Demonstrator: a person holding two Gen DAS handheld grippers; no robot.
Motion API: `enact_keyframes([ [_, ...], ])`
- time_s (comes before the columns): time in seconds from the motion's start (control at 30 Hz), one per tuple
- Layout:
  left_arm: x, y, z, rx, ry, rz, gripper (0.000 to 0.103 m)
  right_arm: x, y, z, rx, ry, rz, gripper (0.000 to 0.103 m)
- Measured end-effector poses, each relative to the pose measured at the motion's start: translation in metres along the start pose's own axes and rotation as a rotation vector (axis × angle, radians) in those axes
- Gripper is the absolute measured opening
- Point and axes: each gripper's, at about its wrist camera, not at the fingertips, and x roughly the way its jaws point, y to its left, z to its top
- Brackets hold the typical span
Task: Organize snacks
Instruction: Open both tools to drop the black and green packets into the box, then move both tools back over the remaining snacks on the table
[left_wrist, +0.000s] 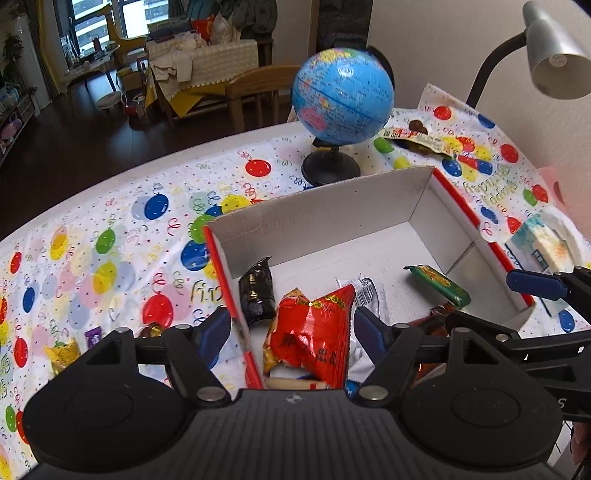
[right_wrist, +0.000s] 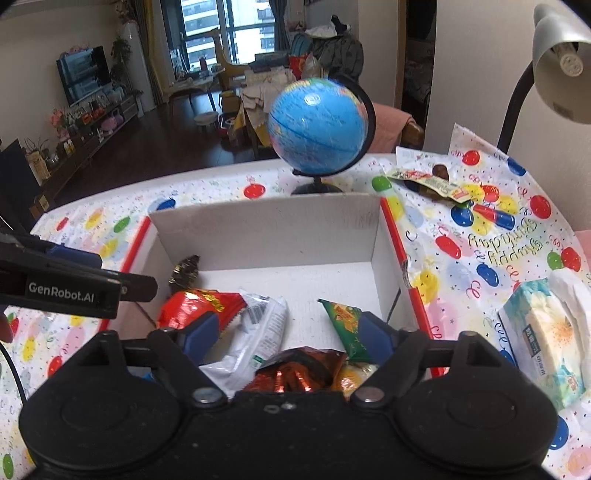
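Observation:
A white cardboard box with red edges (left_wrist: 388, 206) (right_wrist: 266, 236) sits on the balloon tablecloth and holds several snacks: a red packet (left_wrist: 314, 332) (right_wrist: 192, 301), a black packet (left_wrist: 256, 291), a green packet (left_wrist: 439, 282) (right_wrist: 347, 325), a white packet (right_wrist: 255, 339) and a shiny brown one (right_wrist: 295, 373). My left gripper (left_wrist: 293, 332) is open over the box's near left corner, its fingers either side of the red packet. My right gripper (right_wrist: 286, 332) is open and empty above the near end of the box. Loose snacks lie left of the box (left_wrist: 66, 350) and by the globe (left_wrist: 417, 138) (right_wrist: 428, 181).
A blue globe (left_wrist: 341, 99) (right_wrist: 317, 125) stands just behind the box. A tissue pack (left_wrist: 543, 247) (right_wrist: 546, 332) lies right of it. A desk lamp (left_wrist: 554, 55) (right_wrist: 561, 62) hangs over the far right. The table edge runs along the back left.

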Motion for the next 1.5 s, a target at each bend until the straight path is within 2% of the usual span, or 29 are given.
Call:
enact_keyframes([
  [0.53, -0.075, 0.055, -0.043, -0.021, -0.082, -0.025, 0.075, -0.057, 0.069, -0.008, -0.006, -0.110, 0.055, 0.100],
  [0.8, -0.108, 0.097, -0.073, -0.053, -0.116, -0.007, 0.075, -0.073, 0.115, -0.018, -0.021, -0.129, 0.078, 0.102],
  [0.9, -0.118, 0.113, -0.083, -0.063, -0.125, -0.009, 0.081, -0.075, 0.133, -0.021, -0.021, -0.133, 0.095, 0.103],
  [1.13, -0.136, 0.152, -0.109, -0.093, -0.129, -0.025, 0.082, -0.077, 0.177, -0.029, -0.032, -0.132, 0.123, 0.103],
  [1.3, -0.145, 0.183, -0.128, -0.114, -0.135, -0.012, 0.088, -0.074, 0.204, -0.035, -0.040, -0.121, 0.139, 0.103],
  [1.4, -0.148, 0.201, -0.139, -0.125, -0.139, 0.007, 0.101, -0.070, 0.218, -0.039, -0.046, -0.110, 0.135, 0.103],
  [1.5, -0.148, 0.218, -0.149, -0.145, -0.132, 0.012, 0.102, -0.066, 0.230, -0.043, -0.049, -0.099, 0.130, 0.103],
])
